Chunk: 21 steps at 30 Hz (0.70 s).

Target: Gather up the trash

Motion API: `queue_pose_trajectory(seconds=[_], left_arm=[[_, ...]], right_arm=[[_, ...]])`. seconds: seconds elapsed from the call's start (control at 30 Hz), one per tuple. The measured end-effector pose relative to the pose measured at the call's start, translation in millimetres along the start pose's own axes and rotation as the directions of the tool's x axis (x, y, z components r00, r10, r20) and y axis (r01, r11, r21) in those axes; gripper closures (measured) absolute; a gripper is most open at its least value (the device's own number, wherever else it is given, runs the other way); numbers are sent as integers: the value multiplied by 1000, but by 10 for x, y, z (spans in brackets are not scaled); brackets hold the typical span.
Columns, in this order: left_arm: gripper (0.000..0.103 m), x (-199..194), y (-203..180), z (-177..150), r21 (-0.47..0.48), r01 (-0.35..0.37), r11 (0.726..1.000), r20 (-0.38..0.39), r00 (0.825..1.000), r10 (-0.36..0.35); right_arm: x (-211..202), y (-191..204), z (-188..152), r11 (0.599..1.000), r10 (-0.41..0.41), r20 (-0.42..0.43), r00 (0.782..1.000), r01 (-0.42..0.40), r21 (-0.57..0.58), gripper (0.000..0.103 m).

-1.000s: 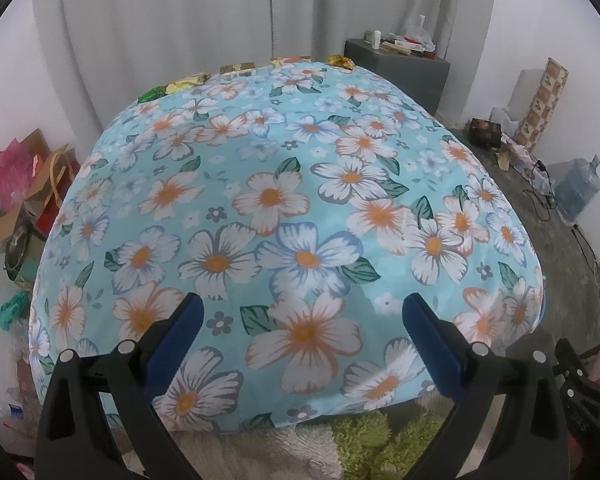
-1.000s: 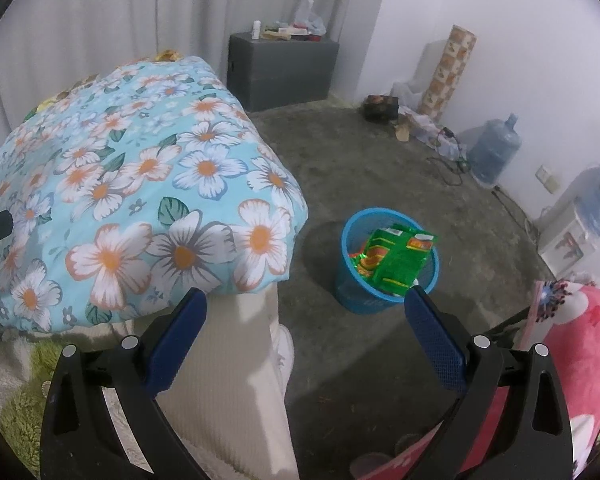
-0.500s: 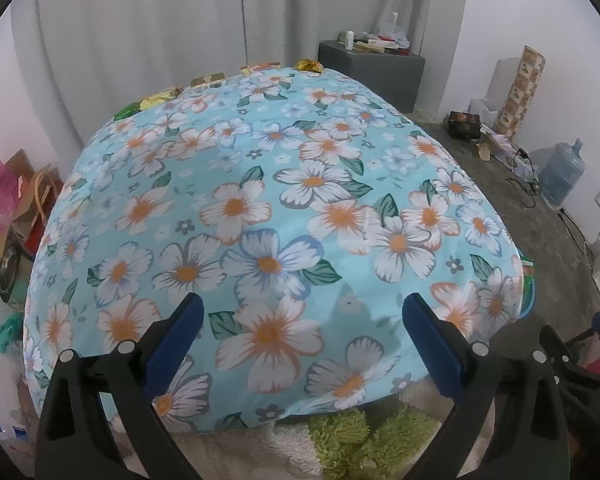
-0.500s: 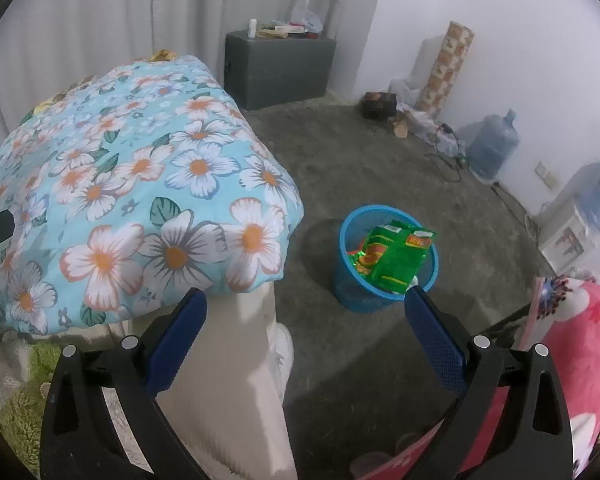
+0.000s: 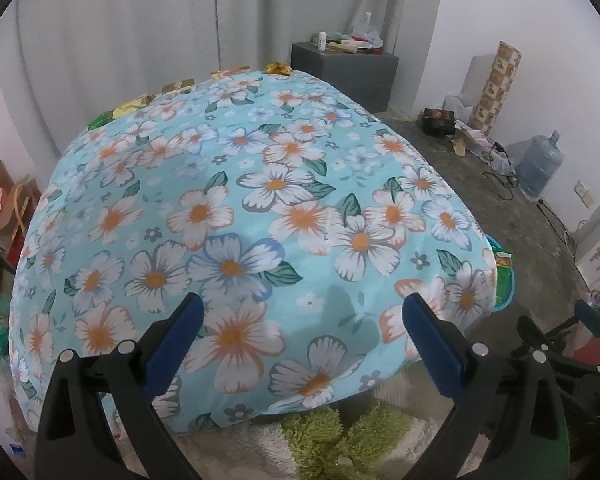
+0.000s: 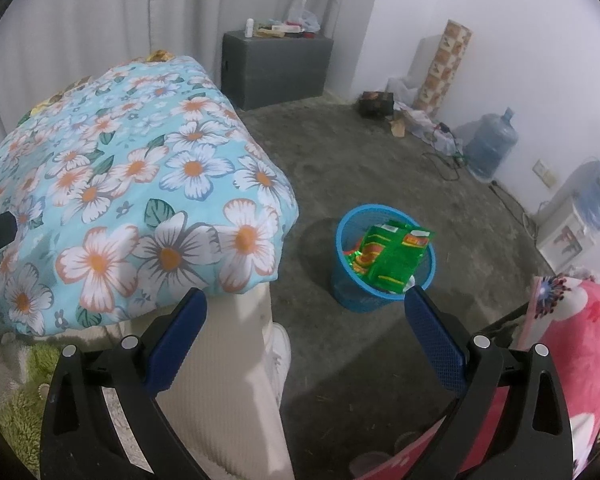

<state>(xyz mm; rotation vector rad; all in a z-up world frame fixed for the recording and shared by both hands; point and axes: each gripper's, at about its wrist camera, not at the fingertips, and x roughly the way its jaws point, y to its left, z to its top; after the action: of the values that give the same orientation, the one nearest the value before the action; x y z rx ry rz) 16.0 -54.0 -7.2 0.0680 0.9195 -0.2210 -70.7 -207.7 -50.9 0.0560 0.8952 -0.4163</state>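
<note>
Both grippers are spread wide and holding nothing. The right gripper (image 6: 305, 334) looks down at the floor, and the blue bin (image 6: 384, 262) with a green wrapper (image 6: 392, 256) poking out sits just above its right finger (image 6: 436, 344), centre-right of the frame. The left gripper (image 5: 302, 340) hangs over the flowery cloth (image 5: 240, 216) — more wrappers (image 5: 132, 106) lie along its far edge, upper left, well away from the fingers.
</note>
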Motion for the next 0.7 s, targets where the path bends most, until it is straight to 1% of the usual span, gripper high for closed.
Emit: queue_pose_trajectory(seconds=[0.7], left_arm=[[6,20,44,-19,-11,-9,1000,-10,1000,9]], right_arm=[[2,5,33,1000,-1,1,1000,1,-8,8]])
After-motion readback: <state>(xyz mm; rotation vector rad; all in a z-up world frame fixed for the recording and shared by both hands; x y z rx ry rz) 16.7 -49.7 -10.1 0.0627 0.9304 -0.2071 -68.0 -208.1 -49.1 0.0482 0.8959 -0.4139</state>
